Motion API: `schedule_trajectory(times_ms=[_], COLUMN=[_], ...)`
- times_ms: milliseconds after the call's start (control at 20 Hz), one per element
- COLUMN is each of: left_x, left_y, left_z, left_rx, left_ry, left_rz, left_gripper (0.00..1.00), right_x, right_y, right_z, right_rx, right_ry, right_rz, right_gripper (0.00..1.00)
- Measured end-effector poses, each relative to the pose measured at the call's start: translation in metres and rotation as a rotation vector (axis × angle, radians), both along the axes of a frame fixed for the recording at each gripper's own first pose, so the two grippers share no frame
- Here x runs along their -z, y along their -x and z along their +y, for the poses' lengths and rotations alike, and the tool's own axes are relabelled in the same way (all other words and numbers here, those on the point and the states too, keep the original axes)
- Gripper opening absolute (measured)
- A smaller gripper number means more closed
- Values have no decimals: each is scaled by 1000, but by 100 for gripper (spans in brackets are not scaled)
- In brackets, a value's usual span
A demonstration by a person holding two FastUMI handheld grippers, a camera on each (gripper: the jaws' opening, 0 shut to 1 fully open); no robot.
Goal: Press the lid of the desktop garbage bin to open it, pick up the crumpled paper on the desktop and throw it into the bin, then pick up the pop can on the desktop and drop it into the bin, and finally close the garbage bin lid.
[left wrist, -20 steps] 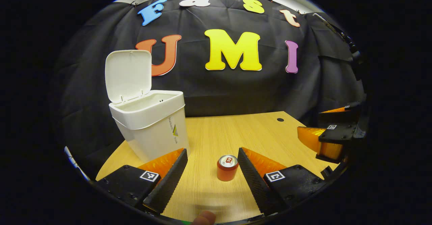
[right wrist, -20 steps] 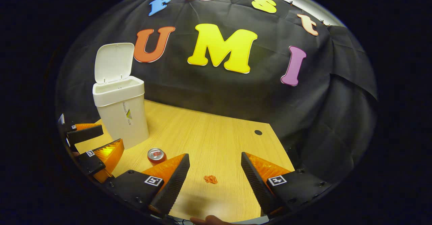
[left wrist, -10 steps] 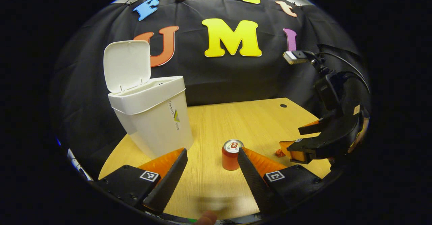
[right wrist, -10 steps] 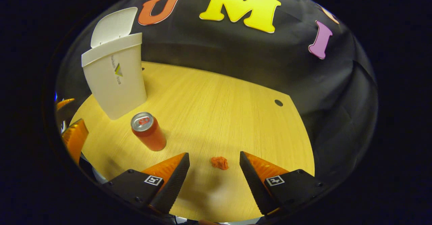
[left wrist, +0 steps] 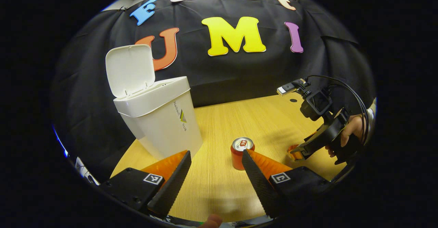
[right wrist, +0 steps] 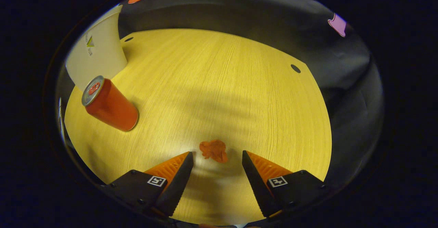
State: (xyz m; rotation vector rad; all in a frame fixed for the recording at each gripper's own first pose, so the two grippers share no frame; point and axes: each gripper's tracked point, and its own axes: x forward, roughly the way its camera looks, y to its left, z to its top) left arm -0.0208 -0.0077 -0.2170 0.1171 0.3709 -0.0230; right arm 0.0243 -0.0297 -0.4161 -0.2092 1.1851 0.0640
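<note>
Though blurred, bin logo print.

booth | black cloth wall | wooden desktop

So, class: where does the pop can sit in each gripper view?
Left gripper view: pop can stands low centre, just behind the left gripper's right finger.
Right gripper view: pop can at far left.
Shared landmark: the white bin near it.
</note>
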Motion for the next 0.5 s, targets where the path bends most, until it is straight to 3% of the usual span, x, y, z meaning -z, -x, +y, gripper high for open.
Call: schedule_trajectory(times_ms=[500], left_x=[20], left_y=[6], left_z=[6], left_rx=[-58], left_ry=[22], left_rz=[69], left_gripper=[99], right_x=[4], right_y=[-7], right_z=[-9], right_rx=[24], right_ry=[5], right_rz=[56], right_gripper=[81])
